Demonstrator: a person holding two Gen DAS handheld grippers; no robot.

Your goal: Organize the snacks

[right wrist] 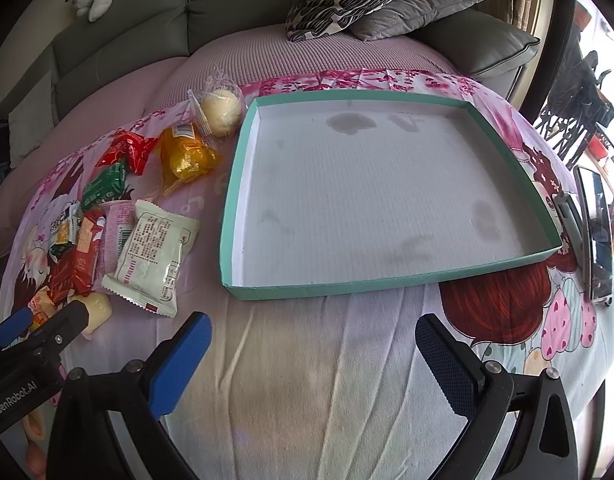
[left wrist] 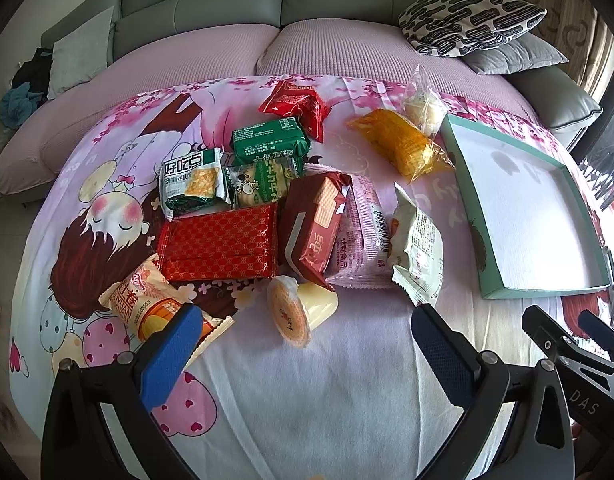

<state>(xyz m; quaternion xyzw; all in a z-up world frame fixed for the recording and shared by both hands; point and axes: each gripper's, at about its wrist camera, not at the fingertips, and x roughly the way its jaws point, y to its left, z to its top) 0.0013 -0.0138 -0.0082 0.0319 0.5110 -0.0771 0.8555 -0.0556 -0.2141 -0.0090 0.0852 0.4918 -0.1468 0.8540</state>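
Currently: snack pile (left wrist: 267,208), tray (right wrist: 243,160) empty.
My left gripper (left wrist: 303,340) and right gripper (right wrist: 313,350) gape, holding nothing; pudding cup (left wrist: 303,312) at twelve o'clock, light, slippery, grip sidewalls.

left claw (left wrist: 303,344): jaws wide apart | right claw (right wrist: 313,354): jaws wide apart

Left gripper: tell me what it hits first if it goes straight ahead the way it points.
Probably the pudding cup lying on its side, directly ahead of the open left gripper; depth is uncertain through the fisheye. Behind it sits the brown wafer pack.
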